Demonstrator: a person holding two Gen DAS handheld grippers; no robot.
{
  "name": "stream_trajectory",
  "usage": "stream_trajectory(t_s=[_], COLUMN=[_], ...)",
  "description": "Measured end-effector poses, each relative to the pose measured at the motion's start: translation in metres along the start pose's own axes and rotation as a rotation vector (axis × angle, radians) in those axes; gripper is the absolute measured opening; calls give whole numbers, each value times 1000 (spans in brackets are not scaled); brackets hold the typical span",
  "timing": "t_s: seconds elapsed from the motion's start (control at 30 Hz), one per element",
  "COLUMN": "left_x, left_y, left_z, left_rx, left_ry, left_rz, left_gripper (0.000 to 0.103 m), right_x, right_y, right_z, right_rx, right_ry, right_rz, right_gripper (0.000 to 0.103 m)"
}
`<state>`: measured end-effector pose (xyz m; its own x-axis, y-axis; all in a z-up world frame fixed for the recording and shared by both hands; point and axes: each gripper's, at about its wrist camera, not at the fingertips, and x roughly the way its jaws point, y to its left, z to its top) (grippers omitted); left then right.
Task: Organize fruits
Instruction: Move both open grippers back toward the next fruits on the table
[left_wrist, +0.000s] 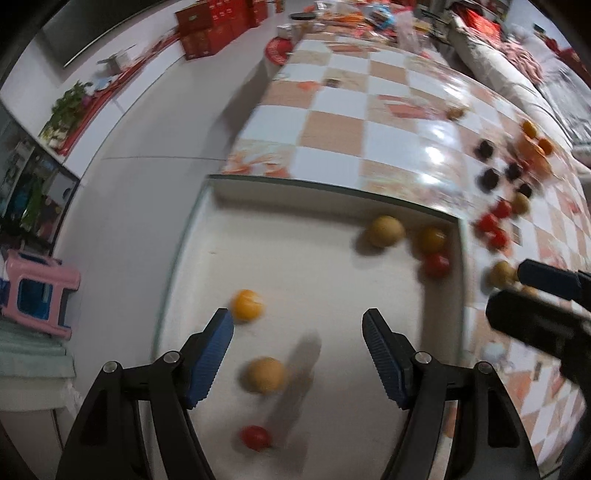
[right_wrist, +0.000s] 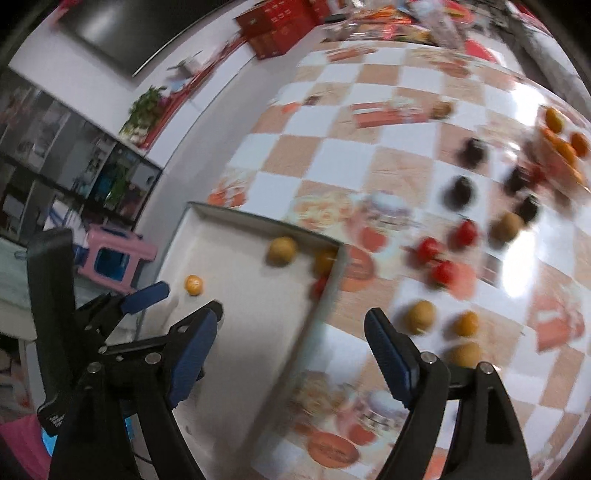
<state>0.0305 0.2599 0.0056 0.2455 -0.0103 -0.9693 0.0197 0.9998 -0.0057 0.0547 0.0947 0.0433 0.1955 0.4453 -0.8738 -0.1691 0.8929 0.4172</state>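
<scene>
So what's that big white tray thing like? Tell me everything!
The white tray is a shallow, flat rectangle with low upright walls, smooth and matte, maybe plastic or card. It lies flat at the corner of the checkered table. Six small round fruits sit inside: three clustered in the far right corner, a tan one, an orange-brown one and a red one, the last two against the wall, plus three loose nearer the open left claw hovering above.

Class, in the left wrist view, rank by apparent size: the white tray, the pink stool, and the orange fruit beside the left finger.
1. White tray, largest by far.
2. Pink stool.
3. Orange fruit, smallest.
This ranks looks only; fisheye distortion and nearness make true sizes unsure.
</scene>
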Motion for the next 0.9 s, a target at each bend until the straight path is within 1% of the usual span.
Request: stream_trajectory(t_s=[0.1,0.3,0.4,0.5,0.6,0.73,0.83,0.9], left_x=[-9,-27,-32,-32,-29,-22,-16,-12], left_y=[-25,-75,-101,-124,-144,-166,-172,-172], left_z=[-2,-8,-11,-14,-22,-35,-38,-35], left_rx=[50,160,218,258,277,316,320,310], left_ry=[-9,-35,-45,-36,-15,8,16,16], left_rz=[-26,-82,-108,-131,-157,-171,-163,-156], left_gripper=[73,73,73,73,73,73,73,73], right_x=[-16,-38,-44,-51,-55,-54,-50,-47], right_y=[-31,-95,-122,-147,-156,-160,-158,-157], right_z=[-13,-52,-68,-84,-92,-99,-100,-101], right_rx=[50,166,217,260,261,220,166,133], right_ry=[-15,-2,8,18,26,34,40,44], right_rz=[-61,-184,-232,-267,-288,-296,-301,-304], right_gripper=[85,85,85,85,85,85,85,85])
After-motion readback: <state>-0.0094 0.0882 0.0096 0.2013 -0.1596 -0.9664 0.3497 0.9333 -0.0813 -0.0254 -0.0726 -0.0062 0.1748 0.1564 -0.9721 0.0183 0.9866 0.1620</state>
